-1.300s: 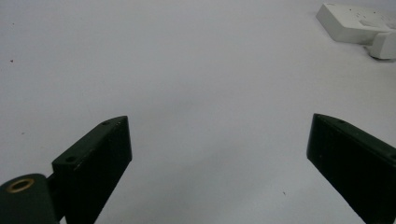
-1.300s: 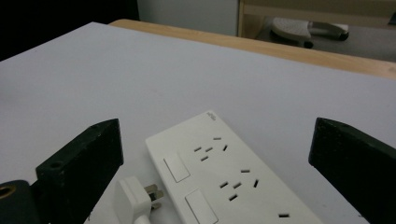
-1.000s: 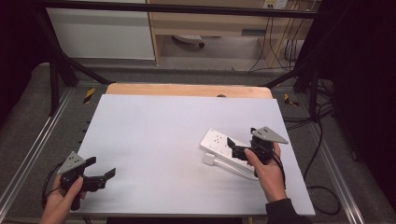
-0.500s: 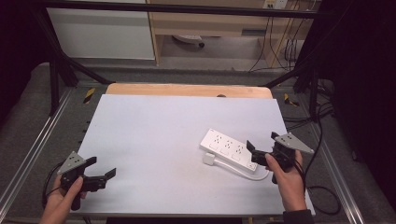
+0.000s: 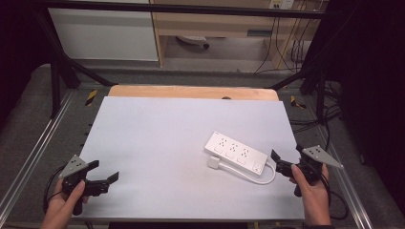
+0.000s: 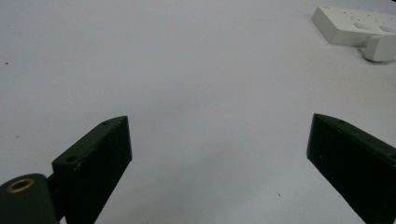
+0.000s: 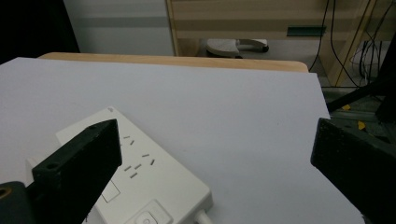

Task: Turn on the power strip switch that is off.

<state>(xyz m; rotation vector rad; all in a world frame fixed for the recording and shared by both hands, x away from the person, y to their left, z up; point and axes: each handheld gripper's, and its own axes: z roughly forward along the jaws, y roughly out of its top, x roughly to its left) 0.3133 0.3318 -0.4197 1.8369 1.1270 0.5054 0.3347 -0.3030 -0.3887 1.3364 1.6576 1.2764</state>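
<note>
Strip (image 5: 235, 153): white power strip, flat on the table's right half, sockets up, lying on a slant from upper left to lower right. Its switch end points toward your right hand.
Cord (image 5: 267, 177): short white lead that leaves the switch end, loops along the near side and ends at the plug.
Plug (image 5: 214, 162): white, resting on the table just beside the strip's near edge, in no socket.
Sockets: all vacant; nothing is plugged in.
Right gripper (image 5: 286, 164): jaws spread wide, grasping nothing. You hold it at the table's right edge, just off the strip's switch end and apart from it. In the right gripper view the strip (image 7: 140, 177) lies low between the jaws, toward the left one.
Left gripper (image 5: 103, 172): released, jaws wide, nothing between them. You hold it low at the near left corner, well apart from the strip. The left gripper view looks across bare table to the strip (image 6: 355, 30) and plug (image 6: 380, 47) far off.
Reason for placement: the strip looks set down and let go, the right gripper clear of it; the left seems parked out of the way.
Table (image 5: 157, 138): pale sheet over a wooden top, whose far edge shows.
Containers: none on the table.
Judgement: the loose plug near open sockets looks the likely next thing to handle.
</note>
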